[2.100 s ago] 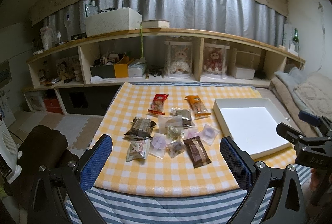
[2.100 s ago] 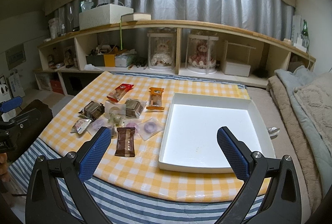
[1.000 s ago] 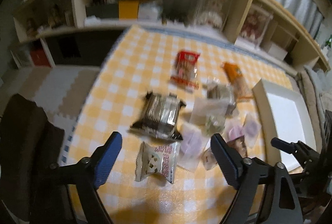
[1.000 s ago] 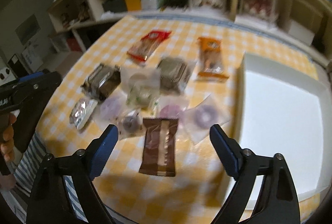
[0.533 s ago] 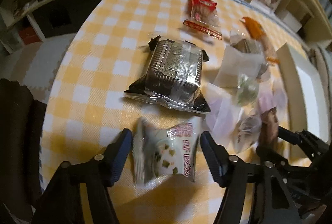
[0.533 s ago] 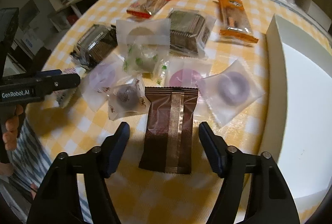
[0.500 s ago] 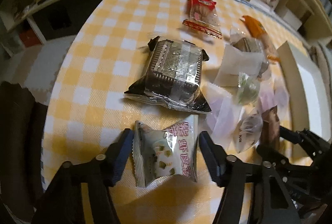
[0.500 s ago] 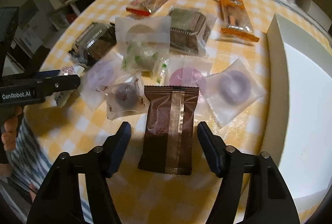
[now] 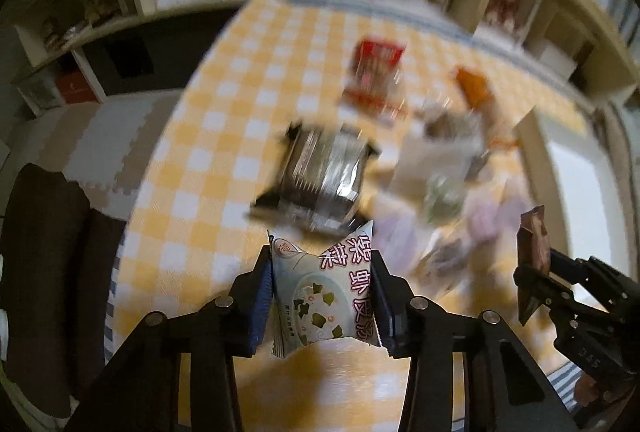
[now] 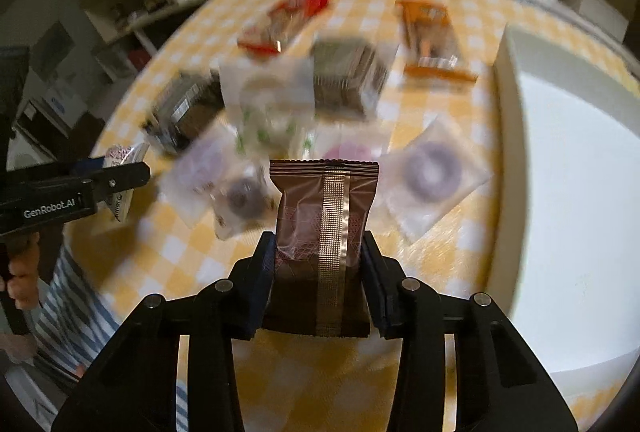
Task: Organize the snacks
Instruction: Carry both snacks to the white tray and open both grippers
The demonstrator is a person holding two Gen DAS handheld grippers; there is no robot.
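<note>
As both sets of my jaws are closing at once, two packets enter the count together.

Item one: white snack packet (image 9: 325, 292), pale printed wrapper with pink characters and small green leaf shapes, puffed, its sides pinched in. Location: between the pads of my left gripper (image 9: 323, 294), which press on both its edges, near the front edge of the yellow checked cloth (image 9: 208, 168).

Item two: brown snack packet (image 10: 322, 244), glossy, with a gold strip down the middle and a crimped top seam. Location: in my right gripper (image 10: 319, 268), clamped by its long sides, top seam pointing away from me.

I take each by the sides, I judge, so the flat wrappers lift without sliding.

Destination, presumed: white tray (image 10: 508, 104), on the right of the cloth, nothing visible in it.

Remaining loose on the cloth: red packet (image 10: 286, 22), orange packet (image 10: 432, 40), several clear wrapped sweets, blurred.
</note>
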